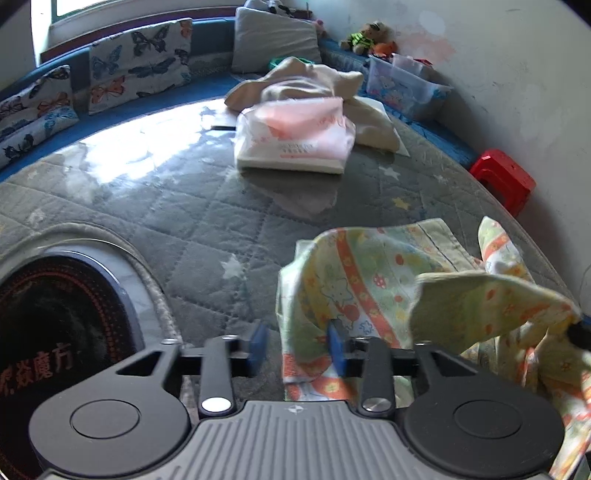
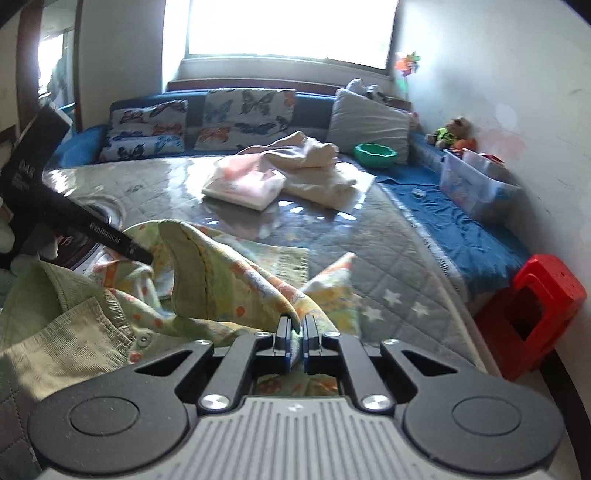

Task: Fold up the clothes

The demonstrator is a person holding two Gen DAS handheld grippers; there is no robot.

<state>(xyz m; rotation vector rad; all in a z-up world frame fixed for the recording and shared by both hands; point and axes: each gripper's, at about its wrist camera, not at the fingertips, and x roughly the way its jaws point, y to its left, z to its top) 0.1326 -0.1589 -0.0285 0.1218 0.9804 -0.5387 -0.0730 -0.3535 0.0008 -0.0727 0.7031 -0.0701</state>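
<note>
Nearest in the right wrist view, the right gripper (image 2: 295,334) has its blue pads pressed together on a raised fold of the printed garment (image 2: 236,280), a pale green and yellow child's piece with orange bands and cartoon figures; the pinched cloth rises in a peak from the pads and drapes away to the left. In the left wrist view, the left gripper (image 1: 297,345) stands with its blue pads apart; an edge of the same garment (image 1: 354,280) hangs between them, lying against the right-hand pad, while the left-hand pad stands clear of the cloth, so no grip is made there. The garment lies rumpled at the near edge of the grey quilted mat (image 2: 391,266), which bears white and yellow stars and covers the bed. Just left of the garment sits a round dark object with red lettering (image 1: 55,332), partly under the mat's edge. Further out on the mat rests a folded pink and white piece (image 2: 243,182), touching a loose heap of cream cloth (image 2: 317,166) behind it. A red plastic stool (image 2: 532,310) stands off the right side of the bed. Beyond lie a clear storage box (image 2: 476,188), a green bowl (image 2: 375,154) and butterfly-print cushions (image 2: 243,118) against the headboard under a bright window (image 2: 288,29).
</note>
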